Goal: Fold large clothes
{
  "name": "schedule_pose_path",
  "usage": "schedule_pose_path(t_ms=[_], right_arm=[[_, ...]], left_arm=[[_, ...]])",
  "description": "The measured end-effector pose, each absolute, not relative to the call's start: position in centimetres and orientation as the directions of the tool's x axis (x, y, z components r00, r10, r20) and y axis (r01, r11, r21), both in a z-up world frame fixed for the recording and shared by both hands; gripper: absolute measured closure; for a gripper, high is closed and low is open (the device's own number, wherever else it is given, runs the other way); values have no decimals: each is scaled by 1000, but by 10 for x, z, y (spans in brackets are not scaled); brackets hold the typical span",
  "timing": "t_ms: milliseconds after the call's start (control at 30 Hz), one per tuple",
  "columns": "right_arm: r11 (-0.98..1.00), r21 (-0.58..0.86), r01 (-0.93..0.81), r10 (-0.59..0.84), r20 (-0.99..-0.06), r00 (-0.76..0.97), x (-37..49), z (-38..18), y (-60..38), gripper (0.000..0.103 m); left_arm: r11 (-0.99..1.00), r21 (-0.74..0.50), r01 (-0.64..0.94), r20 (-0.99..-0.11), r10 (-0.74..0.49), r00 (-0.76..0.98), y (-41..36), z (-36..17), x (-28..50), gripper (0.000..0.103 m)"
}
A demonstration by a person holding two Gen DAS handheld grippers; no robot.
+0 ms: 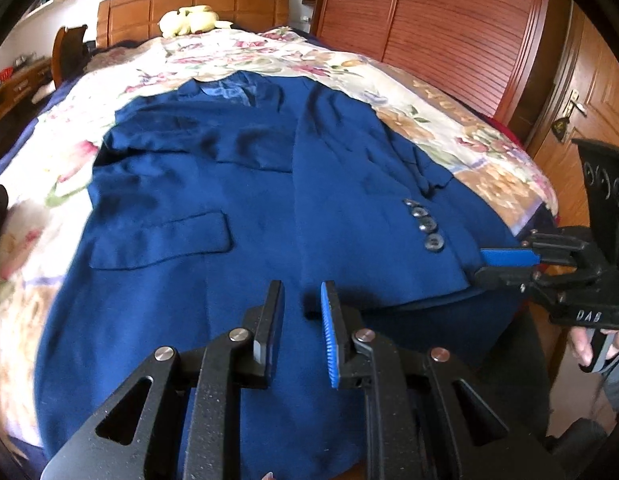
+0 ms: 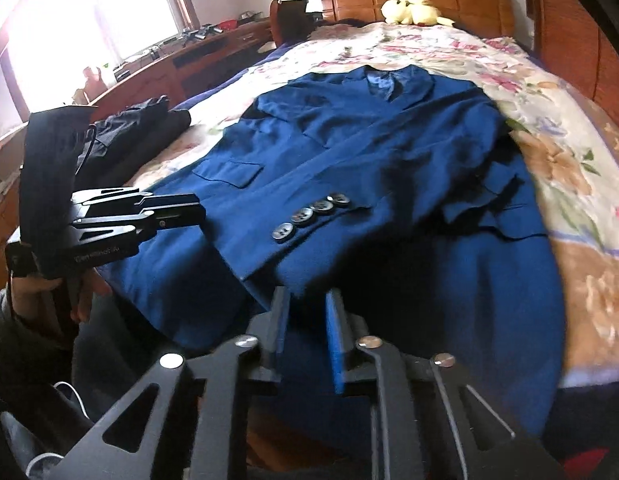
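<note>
Navy wool fills most of what I see: the jacket (image 1: 237,184) lies face up on the floral bedspread (image 1: 449,120), collar toward the headboard at twelve o'clock, hem hanging over the foot of the bed toward me at six. One sleeve (image 1: 389,184) is already crossed over the front, its cuff buttons (image 1: 427,228) lying at about four o'clock from the chest pocket. I judge I am between folds, with the sleeve laid in and the body not yet doubled. My left tongs (image 1: 303,320) hover just above the hem cloth, jaws parted by a narrow gap and holding nothing. My right tongs (image 2: 307,328) also stand slightly apart over the lower edge, empty as far as I can tell; seen from the left camera at three o'clock, their tips sit just beside the cuff, and whether they touch it I cannot say. Next I would need each pair to close on a hem corner, then carry both up toward the collar together so the cloth stays flat. The hem corners themselves are hidden below my own fingers, the far sleeve is hard to make out, and motion blur smears the bedspread edges. Dark clothing (image 2: 141,132) lies at ten o'clock.
</note>
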State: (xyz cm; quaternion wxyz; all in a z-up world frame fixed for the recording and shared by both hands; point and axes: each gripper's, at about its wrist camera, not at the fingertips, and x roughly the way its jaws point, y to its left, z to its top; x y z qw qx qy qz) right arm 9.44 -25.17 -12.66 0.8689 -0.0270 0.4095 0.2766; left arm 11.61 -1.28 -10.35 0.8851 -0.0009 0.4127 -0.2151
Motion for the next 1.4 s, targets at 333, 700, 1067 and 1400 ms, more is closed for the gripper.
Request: schedule_pose_path(t_ms=[333,700,1067,1400], right_arm=[[859,206,-468,458,-718,524,70,-126,-275,70],[878,214,-427,435,-729,529,68,-131,-285,69],[879,229,-418,439,-730,523,69,-132,-291,69],[892,176,-416,402,-729,555,65,-131,-290,69]], left_arm=[[916,-146,373,-771,-342,538,-29,-118,126,83],[909,-151,389,-784,-350,513,-34,-134,129,91],[945,-85,317,-716,-279,640,12,-77,146,99],[965,-80,248,-733,-225,641,61,-72,135,87]])
